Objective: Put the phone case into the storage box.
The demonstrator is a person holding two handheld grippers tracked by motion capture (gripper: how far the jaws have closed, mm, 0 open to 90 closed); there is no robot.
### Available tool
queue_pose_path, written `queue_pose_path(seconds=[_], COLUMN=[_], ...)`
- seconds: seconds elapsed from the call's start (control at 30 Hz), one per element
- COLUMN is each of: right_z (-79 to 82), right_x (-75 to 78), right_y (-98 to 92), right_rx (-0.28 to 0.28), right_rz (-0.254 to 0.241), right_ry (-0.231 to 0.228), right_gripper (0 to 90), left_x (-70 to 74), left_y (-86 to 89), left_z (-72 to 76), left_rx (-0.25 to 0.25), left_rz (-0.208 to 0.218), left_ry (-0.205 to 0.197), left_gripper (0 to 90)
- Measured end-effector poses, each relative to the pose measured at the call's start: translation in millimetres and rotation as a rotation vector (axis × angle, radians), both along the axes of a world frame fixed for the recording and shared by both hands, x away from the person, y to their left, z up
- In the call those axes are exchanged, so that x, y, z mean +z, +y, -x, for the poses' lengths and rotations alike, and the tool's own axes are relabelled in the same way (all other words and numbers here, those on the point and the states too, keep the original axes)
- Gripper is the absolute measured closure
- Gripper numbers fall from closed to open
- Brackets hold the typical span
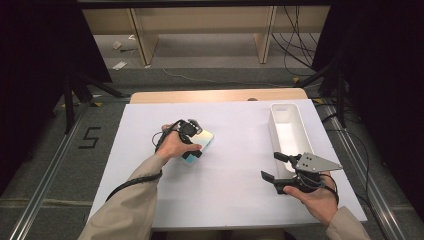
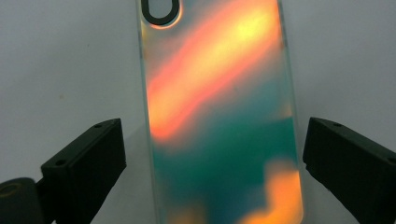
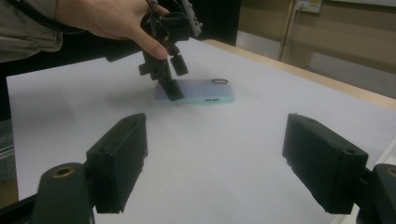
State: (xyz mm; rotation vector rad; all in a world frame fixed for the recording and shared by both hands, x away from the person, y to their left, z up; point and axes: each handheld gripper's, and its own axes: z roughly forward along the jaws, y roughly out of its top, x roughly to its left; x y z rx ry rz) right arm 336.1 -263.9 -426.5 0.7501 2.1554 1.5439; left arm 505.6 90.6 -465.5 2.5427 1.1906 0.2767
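- The left gripper (image 2: 212, 154) hangs over the phone case (image 2: 224, 116), jaws spread wide on either side of it, pads clear of its edges.
- The case lies flat on the white table (image 1: 235, 175), left of the white bin (image 1: 287, 131).
- To grip well, I'd lower squarely, centre both long edges, then close gently.
- The right gripper (image 3: 215, 163) waits open, holding nothing, beside the bin.

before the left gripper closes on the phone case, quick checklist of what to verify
1. Left gripper jaws open: ok, both stand clear of the case edges.
2. Phone case centred between the jaws: ok, a gap shows on each side.
3. Case lying flat on the white table: ok.
4. Jaws low enough to catch the thin edges: cannot tell.
5. Right gripper out of the way: ok, open, near the white tray.
6. Tray free to receive: ok, looks empty.
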Motion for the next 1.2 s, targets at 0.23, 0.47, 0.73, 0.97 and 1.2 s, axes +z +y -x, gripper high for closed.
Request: queue_pose_path(seconds=[0.23,0.47,0.73,0.97,1.2], right_z=[0.2,0.1,0.2,0.2,0.4], right_x=[-0.4,-0.3,-0.1,0.1,0.1], right_y=[0.8,0.4,0.5,0.5,1.0], right_rx=[0.001,0.0,0.0,0.001,0.002], right_rz=[0.004,0.003,0.003,0.008,0.011], right_ry=[0.001,0.0,0.0,-0.001,-0.002], right_gripper=[22.9,23.0,23.0,23.0,23.0], left_x=[-4.4,-5.0,-5.2,-6.2,-6.0], left_y=[-2.3,-4.9,-5.9,-5.0,-3.3], left_z=[-1.2,-3.5,-5.2,-5.6,-5.8], left_rx=[-0.01,-0.011,-0.015,0.006,0.024], left_rz=[-0.009,-0.016,-0.015,-0.009,0.013], left_ry=[0.021,0.026,0.034,0.048,0.067], left_gripper=[5.3,6.6,7.5,7.3,11.1])
